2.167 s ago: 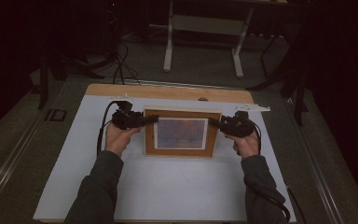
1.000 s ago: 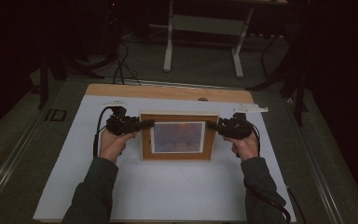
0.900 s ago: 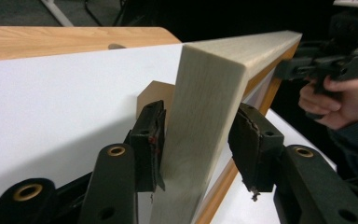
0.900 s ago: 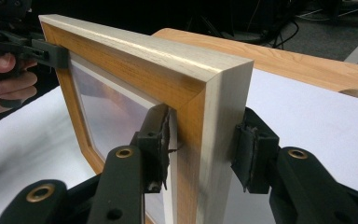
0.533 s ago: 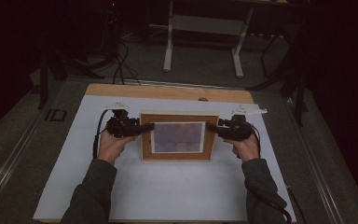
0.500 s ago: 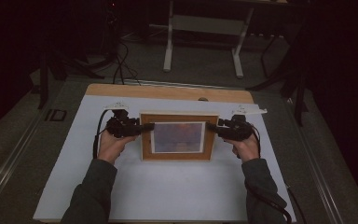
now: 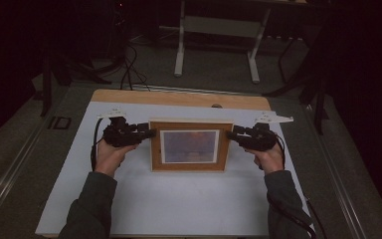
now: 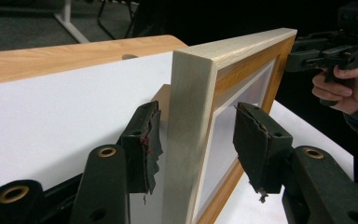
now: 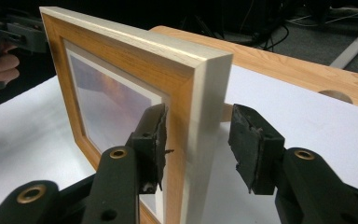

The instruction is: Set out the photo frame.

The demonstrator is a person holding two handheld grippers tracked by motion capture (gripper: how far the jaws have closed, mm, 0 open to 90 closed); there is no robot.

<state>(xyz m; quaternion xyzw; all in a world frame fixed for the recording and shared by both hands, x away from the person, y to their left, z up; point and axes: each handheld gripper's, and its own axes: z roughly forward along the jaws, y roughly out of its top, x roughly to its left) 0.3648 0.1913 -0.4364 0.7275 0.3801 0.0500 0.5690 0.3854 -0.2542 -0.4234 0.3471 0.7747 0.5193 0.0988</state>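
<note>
The picture frame (image 7: pixel 190 146) stood mid-picture. The left gripper (image 8: pixel 196 140) and right gripper (image 9: pixel 197 140) sat open around its sides, pads not pressing.

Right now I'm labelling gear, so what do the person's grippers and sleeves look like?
Both the left gripper and right gripper are black, with brass-ringed holes and frayed dark pads. Black cables trail from each; pale plates sit on top. Sleeves are dark grey-green.

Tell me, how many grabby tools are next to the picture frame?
2. The left tool sits at the picture frame's left edge, and the right tool at its right edge. Each has the frame's edge between its open jaws.
</note>
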